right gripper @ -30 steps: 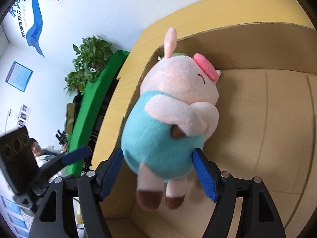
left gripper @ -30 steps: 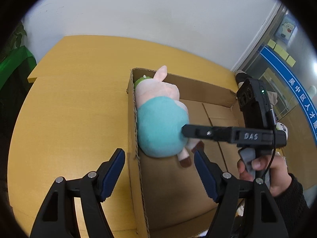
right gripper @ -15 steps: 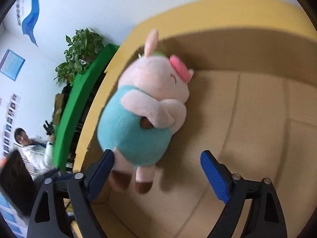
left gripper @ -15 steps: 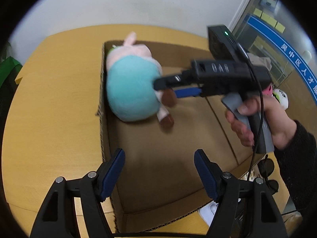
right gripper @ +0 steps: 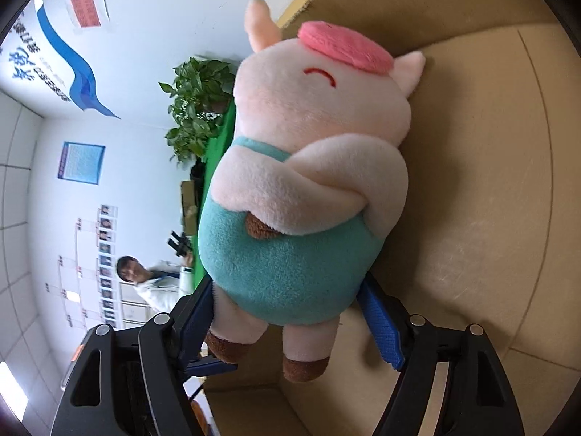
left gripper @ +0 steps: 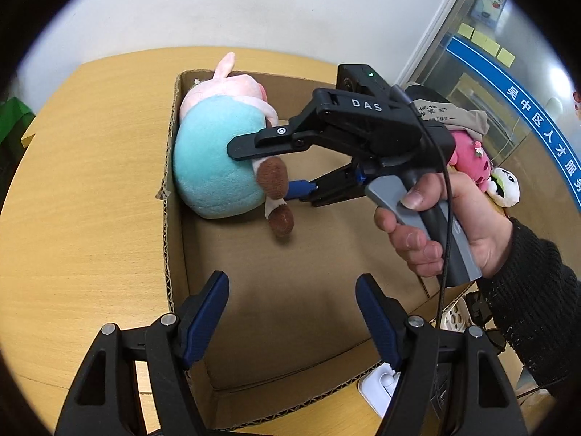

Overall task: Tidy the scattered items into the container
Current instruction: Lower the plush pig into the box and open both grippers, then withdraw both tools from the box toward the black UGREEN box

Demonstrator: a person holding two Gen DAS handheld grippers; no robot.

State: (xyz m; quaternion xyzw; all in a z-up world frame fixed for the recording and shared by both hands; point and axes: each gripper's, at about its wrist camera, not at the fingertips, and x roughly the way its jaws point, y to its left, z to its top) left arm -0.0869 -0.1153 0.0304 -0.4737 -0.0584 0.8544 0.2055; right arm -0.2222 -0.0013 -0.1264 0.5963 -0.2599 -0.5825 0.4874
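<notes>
A pink plush pig (left gripper: 218, 152) in a teal outfit lies inside the cardboard box (left gripper: 290, 290), against its far left wall. My right gripper (left gripper: 268, 170) reaches into the box with its jaws wide apart around the pig's rear and legs. In the right wrist view the pig (right gripper: 308, 189) fills the frame, its lower body between the blue pads (right gripper: 381, 323) of my right gripper (right gripper: 290, 312). My left gripper (left gripper: 292, 316) is open and empty, hovering over the box's near end.
The box sits on a yellow wooden table (left gripper: 83, 218). More plush toys, a pink one (left gripper: 468, 156) and a white one (left gripper: 504, 190), lie beyond the box's right side. A white object (left gripper: 381, 385) lies at the box's near right corner.
My right gripper drew back from the pig half a second ago and has now moved in close again, jaws around its lower body. My left gripper shifted over the box.
</notes>
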